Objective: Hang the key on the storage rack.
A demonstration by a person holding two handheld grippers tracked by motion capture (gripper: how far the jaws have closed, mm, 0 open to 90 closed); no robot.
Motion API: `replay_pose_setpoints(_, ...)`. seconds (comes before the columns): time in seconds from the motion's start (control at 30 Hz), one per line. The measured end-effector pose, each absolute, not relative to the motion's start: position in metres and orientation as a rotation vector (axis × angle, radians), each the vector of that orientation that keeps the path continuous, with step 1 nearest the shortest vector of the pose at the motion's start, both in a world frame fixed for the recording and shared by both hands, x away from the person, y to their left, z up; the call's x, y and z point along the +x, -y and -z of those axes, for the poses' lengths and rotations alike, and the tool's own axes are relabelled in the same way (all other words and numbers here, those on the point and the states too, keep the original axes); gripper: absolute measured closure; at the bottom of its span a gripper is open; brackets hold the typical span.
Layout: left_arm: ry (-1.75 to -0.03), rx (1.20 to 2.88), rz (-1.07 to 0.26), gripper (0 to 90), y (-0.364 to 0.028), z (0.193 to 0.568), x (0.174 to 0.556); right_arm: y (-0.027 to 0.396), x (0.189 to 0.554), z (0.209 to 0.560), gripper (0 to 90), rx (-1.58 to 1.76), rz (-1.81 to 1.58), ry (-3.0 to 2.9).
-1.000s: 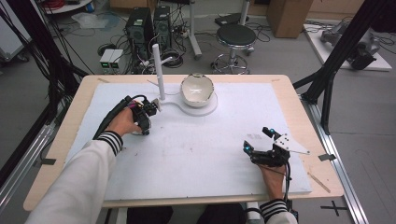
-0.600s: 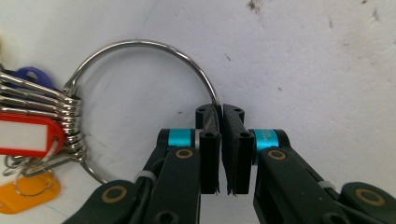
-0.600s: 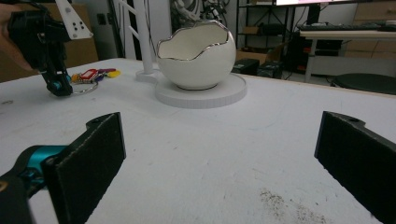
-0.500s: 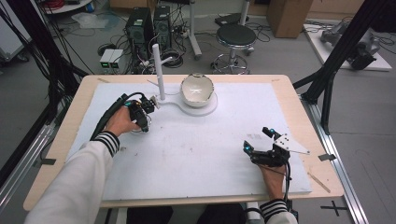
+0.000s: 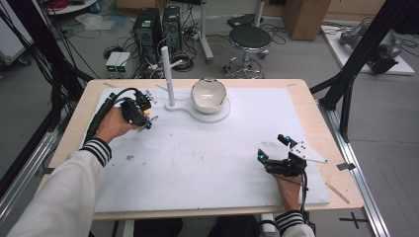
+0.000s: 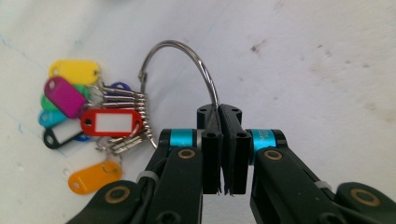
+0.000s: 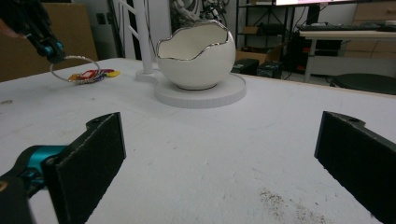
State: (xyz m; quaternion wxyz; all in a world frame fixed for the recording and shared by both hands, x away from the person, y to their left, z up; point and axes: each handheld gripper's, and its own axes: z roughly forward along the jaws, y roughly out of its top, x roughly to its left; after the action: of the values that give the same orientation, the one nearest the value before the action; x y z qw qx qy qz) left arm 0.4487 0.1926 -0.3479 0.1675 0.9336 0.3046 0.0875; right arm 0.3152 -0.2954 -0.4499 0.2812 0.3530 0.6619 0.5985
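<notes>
Your left gripper (image 6: 223, 149) has its fingers (image 6: 211, 154) pressed together on the wire of a large metal key ring (image 6: 187, 60), which arches up and away from them in the left gripper view. The ring's far end carries a cluster of small split rings and coloured plastic key tags (image 6: 79, 116): yellow, purple, red with a white label, green, blue, black and orange, fanned out on the white surface beside the ring. In the high view your left gripper (image 5: 141, 111) sits at the far left of the worktop (image 5: 306, 106), just beside the base of a white stand (image 5: 169, 74), with your left hand (image 5: 116, 123) wrapped around it and a striped cuff behind. From the right gripper view the ring (image 7: 74, 67) shows as a hoop lying low over the white mat (image 5: 207, 163), the tags bunched at its near edge. Your right gripper (image 7: 219, 154) has its fingers (image 7: 100, 154) spread wide with nothing between them, only bare mat with a few dark specks. In the high view it (image 5: 274, 148) rests at the near right of the mat, well apart from the left one, your right hand (image 5: 289, 185) behind it. Between and beyond the two stands a white eggshell-shaped bowl (image 5: 208, 95) with a jagged rim, upright on a round white base (image 5: 220, 114) that joins the stand. Beyond the worktop, a black stool (image 5: 249, 37) and computer towers (image 5: 158, 29) stand on the floor.
</notes>
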Motion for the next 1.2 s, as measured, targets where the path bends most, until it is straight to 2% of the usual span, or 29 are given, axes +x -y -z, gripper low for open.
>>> replay_pose_setpoints(0.37, -0.755, 2.471, -0.313, 87.4, -0.208, 0.322, 0.439, 0.295, 0.315, 0.450, 1.4, 0.946, -1.600, -1.774)
replay_pose_setpoints(0.7, -0.643, 2.378, -0.398, 87.6, -0.212, 0.309, 0.436, 0.295, 0.315, 0.450, 1.4, 0.946, -1.600, -1.774)
replay_pose_setpoints(1.2, -0.627, 2.213, -0.446, 87.6, -0.221, 0.294, 0.439, 0.295, 0.315, 0.450, 1.4, 0.949, -1.602, -1.771)
